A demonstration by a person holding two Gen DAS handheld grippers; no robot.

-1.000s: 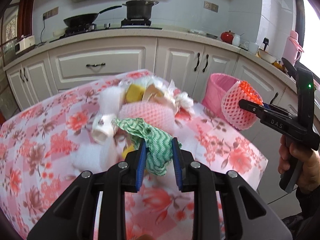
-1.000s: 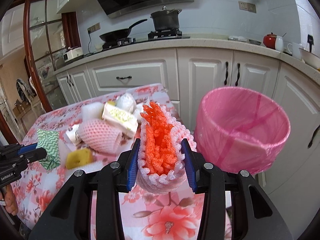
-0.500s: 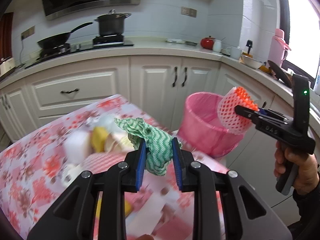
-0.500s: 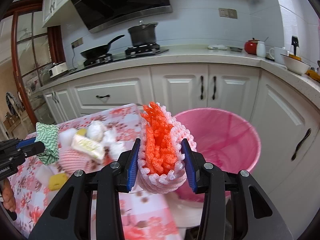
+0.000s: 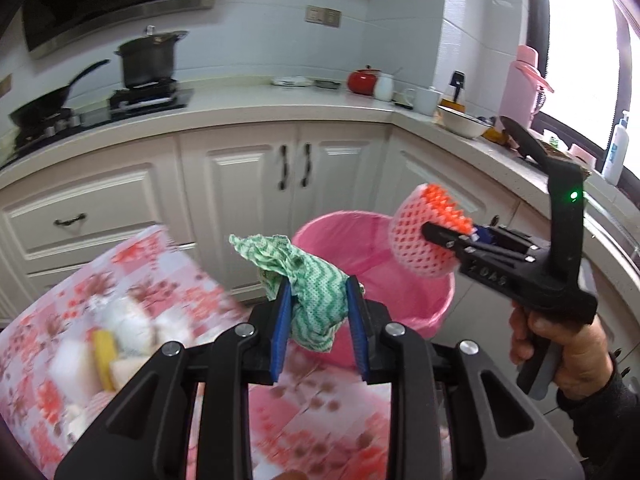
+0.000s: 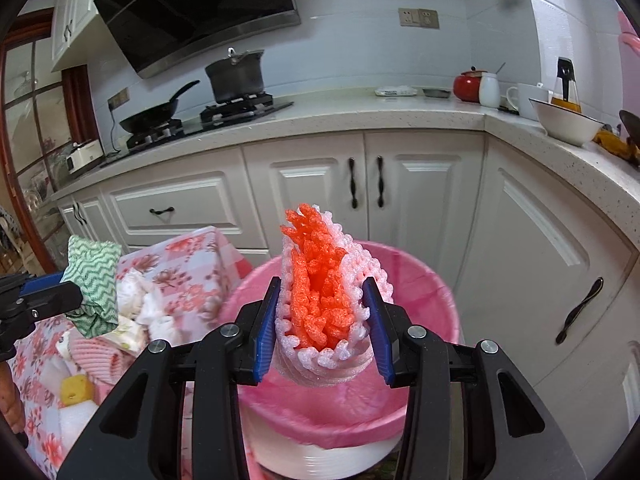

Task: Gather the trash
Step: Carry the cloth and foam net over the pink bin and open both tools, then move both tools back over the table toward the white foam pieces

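Right gripper [image 6: 324, 316] clamps foam net [image 6: 320, 292] over pink bin [image 6: 420, 276]; left gripper [image 5: 318, 314] grips green cloth [image 5: 308, 280].

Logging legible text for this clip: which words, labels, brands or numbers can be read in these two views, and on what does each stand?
"DAS" (the first letter is unclear): raised letters on the black body of the right gripper, seen in the left wrist view.
White bottle by the window: any label is too small to read.
White appliance at the counter's far end: markings too blurred to read.
Left gripper, green cloth, foam net, pink bin: no text visible.
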